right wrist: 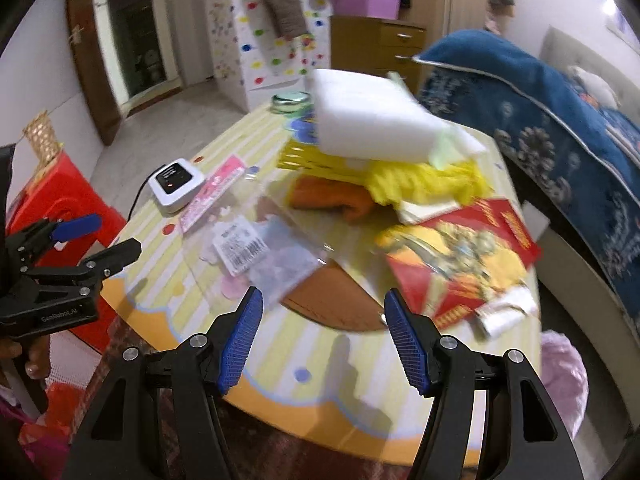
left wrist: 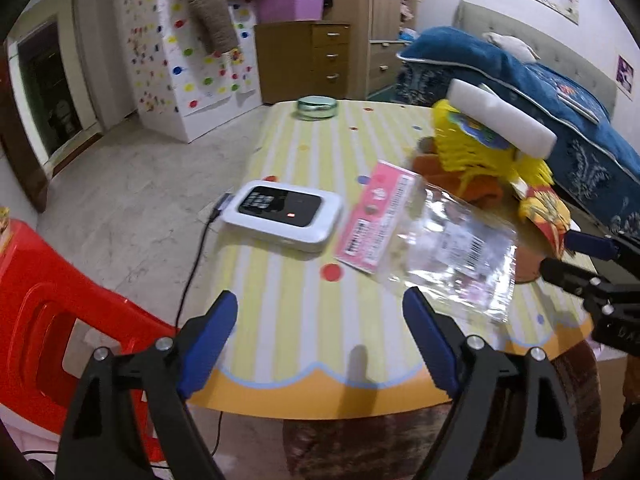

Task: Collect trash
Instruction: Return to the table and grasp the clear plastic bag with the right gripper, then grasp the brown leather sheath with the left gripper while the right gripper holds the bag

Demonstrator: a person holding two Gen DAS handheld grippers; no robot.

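Left wrist: clear plastic wrapper [left wrist: 448, 256] on striped table [left wrist: 304, 332], white device [left wrist: 286, 216] beside.

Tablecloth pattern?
Yellow and white stripes with scattered coloured dots and an orange scalloped border on the tablecloth; clearest in the left wrist view.

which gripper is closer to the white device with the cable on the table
Left. The left gripper hangs open near the table edge, with the white device just ahead. The right gripper is farther along that edge, past the clear plastic bag.
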